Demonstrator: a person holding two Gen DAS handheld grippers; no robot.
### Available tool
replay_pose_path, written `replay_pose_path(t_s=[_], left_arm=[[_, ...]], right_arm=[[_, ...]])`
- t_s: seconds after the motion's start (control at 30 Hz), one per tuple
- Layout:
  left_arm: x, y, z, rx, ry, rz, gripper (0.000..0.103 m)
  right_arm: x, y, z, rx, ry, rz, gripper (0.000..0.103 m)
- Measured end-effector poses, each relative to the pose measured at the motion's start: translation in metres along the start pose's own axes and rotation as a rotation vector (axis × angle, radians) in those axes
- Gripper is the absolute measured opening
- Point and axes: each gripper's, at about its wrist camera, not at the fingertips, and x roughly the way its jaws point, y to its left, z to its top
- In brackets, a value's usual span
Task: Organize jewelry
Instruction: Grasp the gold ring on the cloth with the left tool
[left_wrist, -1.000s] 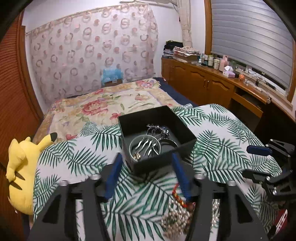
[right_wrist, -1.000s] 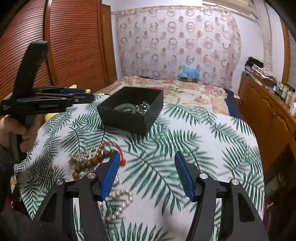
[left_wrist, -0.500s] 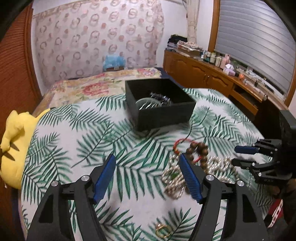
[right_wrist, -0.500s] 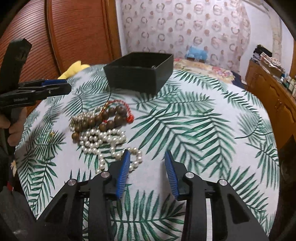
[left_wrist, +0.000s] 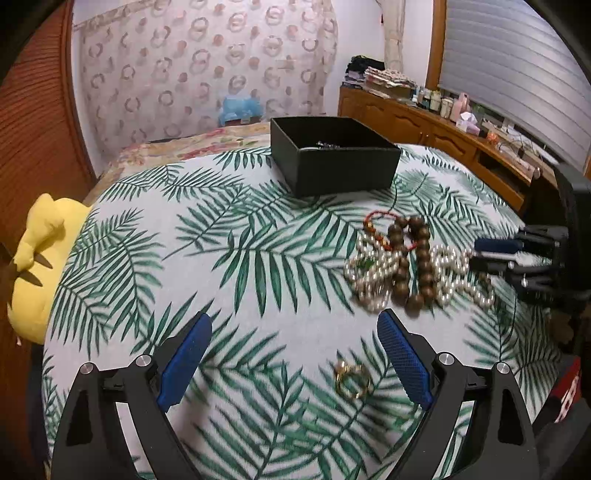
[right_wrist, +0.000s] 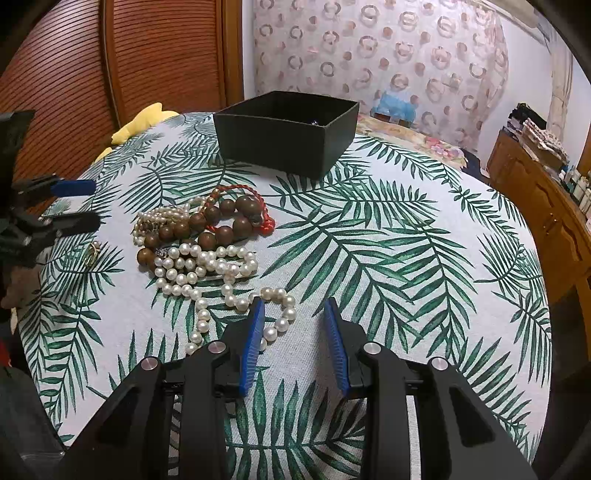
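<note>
A black open box (left_wrist: 334, 158) (right_wrist: 288, 133) with some jewelry inside stands at the far side of the palm-leaf cloth (left_wrist: 240, 258). Nearer lies a tangle of white pearl strands (right_wrist: 207, 269), brown wooden beads (right_wrist: 218, 221) (left_wrist: 413, 258) and a red cord (right_wrist: 258, 206). A gold ring (left_wrist: 352, 376) (right_wrist: 92, 253) lies apart from it. My left gripper (left_wrist: 293, 317) hangs low over the cloth, its jaws opening, the ring between them near the right finger. My right gripper (right_wrist: 293, 302) has its jaws closing, and the end loop of pearls lies between them beside the left finger (right_wrist: 255, 332), not pinched.
A yellow plush toy (left_wrist: 40, 266) (right_wrist: 144, 118) sits off the table's left edge. A bed with a floral cover lies beyond the box. A wooden sideboard (left_wrist: 461, 140) with bottles runs along the right wall. A wooden louvred door (right_wrist: 147, 55) stands on the left.
My left gripper drew back from the box and sank towards the cloth while its jaws widened; the ring came into view. My right gripper dipped to the pearls and its jaws narrowed.
</note>
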Motion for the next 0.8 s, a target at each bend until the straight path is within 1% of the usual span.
replay_pose_path(t_s=[0.07,0.23,0.4,0.43,0.47,0.5,0.53,0.6,0.73,0.8], left_arm=[[-0.003,-0.002,-0.006,0.003,0.009,0.002,0.088],[-0.009,-0.01,-0.017,0.027,0.027,-0.03,0.088],[-0.012,-0.021,-0.024,0.058,0.022,-0.026,0.087],[-0.012,-0.022,-0.024,0.059,0.019,-0.031,0.084],[-0.013,-0.023,-0.025,0.061,0.021,-0.038,0.075],[-0.013,-0.024,-0.025,0.062,0.021,-0.043,0.069],[-0.014,-0.025,-0.025,0.063,0.02,-0.047,0.061],[-0.014,-0.029,-0.026,0.073,0.017,-0.057,0.054],[-0.009,-0.031,-0.026,0.082,0.033,-0.056,0.029],[-0.007,-0.03,-0.027,0.076,0.038,-0.053,0.028]], right_arm=[[0.0,-0.001,-0.001,0.007,-0.001,0.007,0.036],[0.0,-0.003,0.0,0.003,-0.002,0.001,0.036],[0.0,-0.001,-0.001,0.003,-0.002,0.001,0.036],[0.0,-0.001,-0.001,0.003,-0.002,0.002,0.036],[0.0,-0.001,-0.001,0.003,-0.002,0.001,0.036],[0.0,-0.001,-0.001,0.002,-0.002,0.001,0.036],[0.0,-0.001,-0.001,0.003,-0.002,0.001,0.036],[0.0,-0.001,-0.001,0.002,-0.002,0.001,0.036],[0.0,-0.001,0.0,0.002,-0.002,0.001,0.035],[0.0,-0.001,-0.001,0.002,-0.002,0.001,0.035]])
